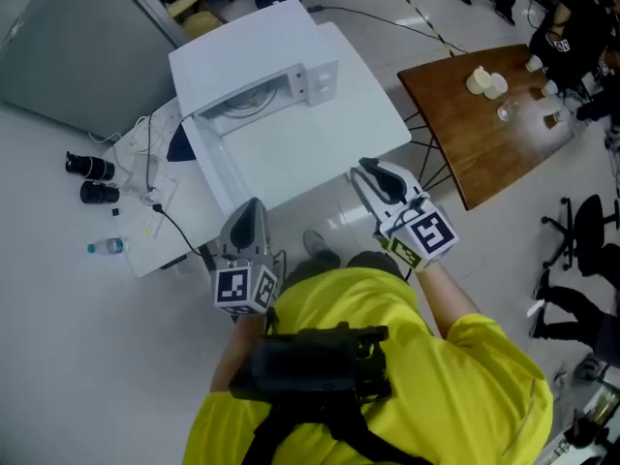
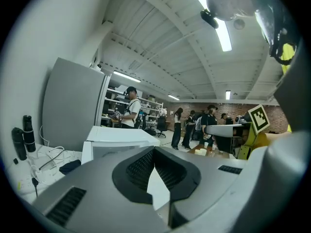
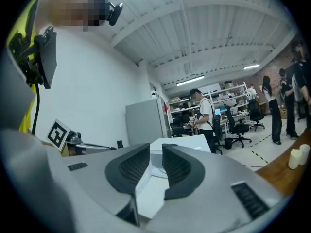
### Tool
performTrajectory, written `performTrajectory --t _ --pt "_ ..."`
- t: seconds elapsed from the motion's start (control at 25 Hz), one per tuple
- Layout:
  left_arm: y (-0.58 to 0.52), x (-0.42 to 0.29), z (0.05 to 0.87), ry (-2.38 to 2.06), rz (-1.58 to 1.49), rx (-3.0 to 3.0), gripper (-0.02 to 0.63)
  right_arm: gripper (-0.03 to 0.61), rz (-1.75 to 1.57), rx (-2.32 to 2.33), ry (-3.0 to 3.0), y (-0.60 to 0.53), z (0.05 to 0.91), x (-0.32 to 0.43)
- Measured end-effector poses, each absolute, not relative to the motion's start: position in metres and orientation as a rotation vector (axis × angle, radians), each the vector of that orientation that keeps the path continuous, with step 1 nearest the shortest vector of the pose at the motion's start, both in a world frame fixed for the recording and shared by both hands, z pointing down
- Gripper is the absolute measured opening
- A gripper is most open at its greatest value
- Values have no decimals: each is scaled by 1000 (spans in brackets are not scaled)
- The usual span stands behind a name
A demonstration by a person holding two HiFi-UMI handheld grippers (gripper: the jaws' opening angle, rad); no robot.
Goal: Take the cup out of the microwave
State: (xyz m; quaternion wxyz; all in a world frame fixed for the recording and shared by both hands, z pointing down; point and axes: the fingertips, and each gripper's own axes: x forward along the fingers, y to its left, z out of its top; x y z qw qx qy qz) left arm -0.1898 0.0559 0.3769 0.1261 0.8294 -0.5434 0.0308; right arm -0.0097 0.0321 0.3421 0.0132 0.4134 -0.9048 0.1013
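A white microwave (image 1: 254, 48) stands at the far end of a white table (image 1: 300, 148). Its front opening (image 1: 254, 100) faces me and is open, and only a pale ring shows inside; I cannot make out a cup there. My left gripper (image 1: 248, 219) hovers at the table's near left edge, shut and empty. Further right, my right gripper (image 1: 375, 174) sits over the near right edge, also shut with nothing in it. The left gripper view shows the left gripper (image 2: 154, 152) pointing at the microwave (image 2: 116, 137). In the right gripper view, the right gripper (image 3: 156, 147) points at the microwave (image 3: 184, 142) too.
A brown table (image 1: 484, 143) with small pale cups (image 1: 484, 80) stands to the right. Two black cylinders (image 1: 89, 167), a bottle (image 1: 107, 247) and cables (image 1: 145, 163) lie to the left. A grey cabinet (image 1: 68, 46) is at the back left. People stand in the background.
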Motion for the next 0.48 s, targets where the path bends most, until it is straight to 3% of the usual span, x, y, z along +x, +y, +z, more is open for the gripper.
performTrajectory --t 0.32,0.36,0.44,0.48 --pt "-6 -189 390 -1634 109 2279 0 84 425 1115 -2845 -60 364 -25" --pt "-13 -181 391 -1612 104 2275 28 84 434 1084 -2851 -70 367 -24" --pt "-30 -166 397 -1582 87 2264 218 84 446 1008 -2864 -88 373 -23" --pt "-41 -161 403 -1595 76 2249 227 84 452 965 -2868 -96 376 -22"
